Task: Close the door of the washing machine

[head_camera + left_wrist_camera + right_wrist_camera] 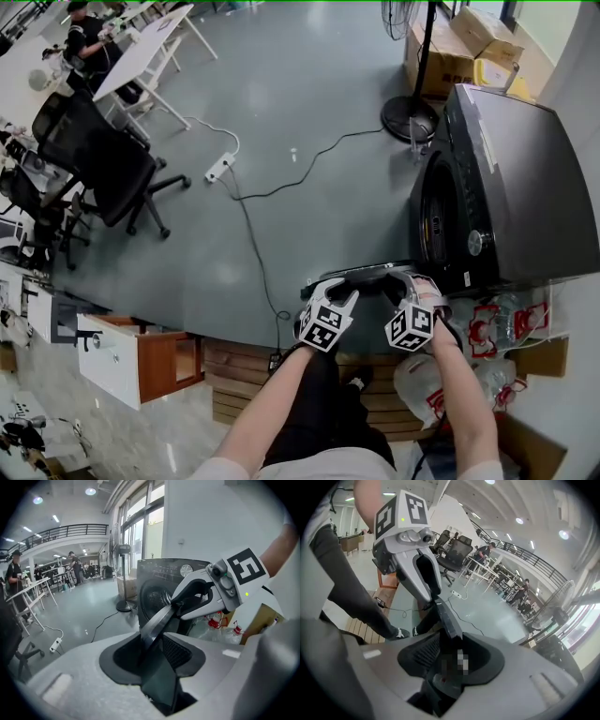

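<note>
The washing machine (506,187), a dark front-loader, stands with its round opening uncovered. Its door (370,272) is swung wide open and juts out from the front of the machine, seen edge-on as a dark band in the head view.

Both tools sit on that free edge, out from the machine's front. The left gripper (354,292) reaches it farther from the machine than the right gripper (408,289), which is just beside the machine's lower front corner. In the left gripper view the thin edge of the door runs up through the slot between the jaws; they stand wider than the edge, and the ribbed pad (177,651) shows bare beside it, so nothing is clamped. The right gripper view shows the same: the door's edge passes between parted jaws with room on both sides.

Each gripper's cube carries black-and-white square markers, not letters. A long pale sticker (487,141) lies on the machine's top; its print is too small to read. Clear plastic bottles with red-and-white labels (487,328) lie against the machine's side nearest the person, their wording illegible. Cardboard boxes (441,56) and a standing fan's round base (410,117) are beyond the machine's far end.
</note>
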Motion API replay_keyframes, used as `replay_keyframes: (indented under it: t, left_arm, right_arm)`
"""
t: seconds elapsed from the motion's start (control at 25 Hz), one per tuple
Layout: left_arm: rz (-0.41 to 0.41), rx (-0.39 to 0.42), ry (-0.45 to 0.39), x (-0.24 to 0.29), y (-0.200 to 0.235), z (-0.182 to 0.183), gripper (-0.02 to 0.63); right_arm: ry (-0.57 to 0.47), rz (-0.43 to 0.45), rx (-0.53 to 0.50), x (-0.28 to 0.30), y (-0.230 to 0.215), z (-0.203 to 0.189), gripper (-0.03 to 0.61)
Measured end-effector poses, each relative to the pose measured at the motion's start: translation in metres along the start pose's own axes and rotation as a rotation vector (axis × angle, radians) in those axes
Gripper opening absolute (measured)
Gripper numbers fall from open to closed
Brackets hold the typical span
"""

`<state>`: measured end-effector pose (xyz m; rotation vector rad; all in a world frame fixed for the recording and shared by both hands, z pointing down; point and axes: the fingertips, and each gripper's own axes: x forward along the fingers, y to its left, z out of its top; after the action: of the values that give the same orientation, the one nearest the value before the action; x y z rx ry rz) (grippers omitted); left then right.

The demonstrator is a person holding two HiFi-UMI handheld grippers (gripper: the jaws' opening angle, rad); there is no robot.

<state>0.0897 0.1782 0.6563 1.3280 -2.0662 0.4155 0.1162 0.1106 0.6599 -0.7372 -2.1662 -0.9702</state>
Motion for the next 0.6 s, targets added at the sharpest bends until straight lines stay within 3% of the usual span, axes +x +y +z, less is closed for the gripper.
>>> replay_keyframes:
  t: [0.36,0.6]
  left_arm:
    - [-0.062,0.023,-0.025,0.008,0.019,0.006,0.14]
    - [-0.168,0.024,-0.008,0.019,0.026,0.015,0.14]
  right_arm:
    - [-0.002,-0.059,0.096,0.011,-0.01,0.004,0.147]
    - [0.013,-0.092,0.19,0.012,-0.021,0.0,0.149]
